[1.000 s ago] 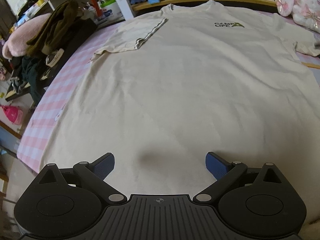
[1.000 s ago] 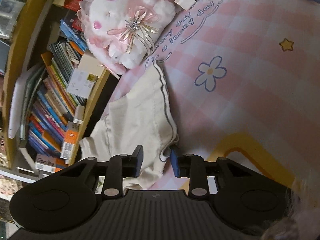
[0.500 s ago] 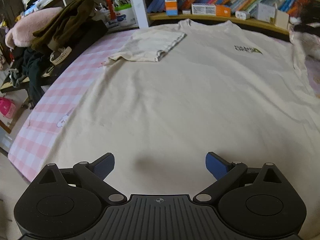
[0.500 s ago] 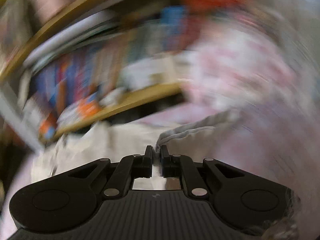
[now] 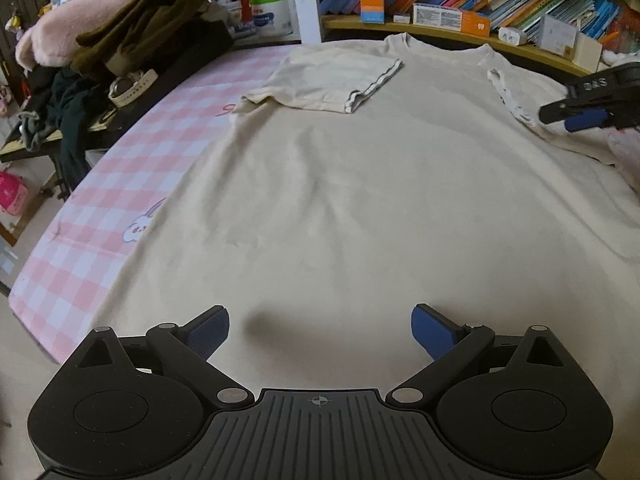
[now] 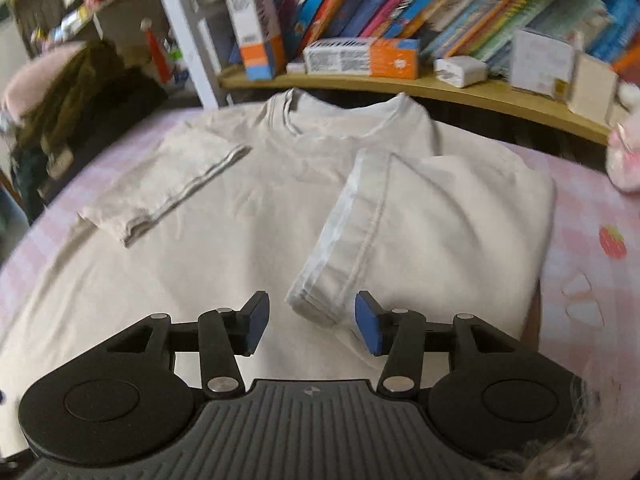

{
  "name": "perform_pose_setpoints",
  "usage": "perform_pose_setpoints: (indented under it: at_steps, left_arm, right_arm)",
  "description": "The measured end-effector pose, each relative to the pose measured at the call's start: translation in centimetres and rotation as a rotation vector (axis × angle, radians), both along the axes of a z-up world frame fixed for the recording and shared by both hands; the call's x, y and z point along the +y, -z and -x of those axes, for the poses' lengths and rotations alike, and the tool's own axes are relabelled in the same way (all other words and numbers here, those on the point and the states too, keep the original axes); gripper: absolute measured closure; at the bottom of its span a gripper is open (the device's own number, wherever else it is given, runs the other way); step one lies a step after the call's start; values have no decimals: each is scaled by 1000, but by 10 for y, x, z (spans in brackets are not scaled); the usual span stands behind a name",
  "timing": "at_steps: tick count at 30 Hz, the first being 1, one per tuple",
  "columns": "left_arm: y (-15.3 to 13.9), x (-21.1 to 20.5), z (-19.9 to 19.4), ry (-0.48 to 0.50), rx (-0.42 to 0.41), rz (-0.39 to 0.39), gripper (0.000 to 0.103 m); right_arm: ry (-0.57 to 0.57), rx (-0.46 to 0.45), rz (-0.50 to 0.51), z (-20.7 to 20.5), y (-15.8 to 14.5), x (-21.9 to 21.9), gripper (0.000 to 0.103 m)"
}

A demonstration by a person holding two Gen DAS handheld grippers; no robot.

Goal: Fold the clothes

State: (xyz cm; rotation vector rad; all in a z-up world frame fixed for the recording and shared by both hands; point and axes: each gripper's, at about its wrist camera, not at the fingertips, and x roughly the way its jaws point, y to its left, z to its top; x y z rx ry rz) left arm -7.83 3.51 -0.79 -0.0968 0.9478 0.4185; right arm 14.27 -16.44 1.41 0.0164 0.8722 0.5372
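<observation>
Matt cream cotton T-shirt [image 5: 360,200] – soft, faintly creased – on smooth pink checked bedsheet [image 5: 132,184]; left claw [image 5: 320,330] matt black plastic

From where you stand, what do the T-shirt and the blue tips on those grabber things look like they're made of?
T-shirt: soft matte knit, probably cotton; it drapes flat, creases gently, with stitched sleeve hems. Blue pads on the right gripper: dull, non-shiny, likely rubber or foam; texture is too blurred to tell.

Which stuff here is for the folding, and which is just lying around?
For folding: the cream T-shirt, its two folded-in sleeves, left gripper, right gripper.

Lying around: books, orange boxes, brown clothes pile, pink plush.
</observation>
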Motion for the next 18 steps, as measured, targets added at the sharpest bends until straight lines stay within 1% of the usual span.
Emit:
perform_pose_setpoints:
  at_steps: [3,5,7,12,14,15,16,18]
  left_arm:
    - [1,-3,-3,12,-4,6,4]
    - [0,-5,-3,24,-9,4,4]
    - [0,-7,-2,27,-7,-1,4]
    - [-2,-4,2,-8,-11,-10,4]
    - [-3,-4,3,-18,-13,-13,4]
    - [-4,-3,4,-24,-14,-14,4]
    - [-4,-4,3,-24,-15,-15,4]
    - [-4,-6,2,-22,-18,-17,4]
  right_arm:
    - [29,-10,-4,3,-3,-9,58]
    - [26,-14,1,3,-3,-10,61]
    - [8,-21,3,4,-2,-6,62]
    - [-34,-47,7,6,7,12,62]
    - [-61,-13,40,4,15,21,61]
    - [-68,-12,54,4,17,23,62]
    - [-65,-19,61,5,16,23,62]
    - [-51,-18,34,8,9,17,58]
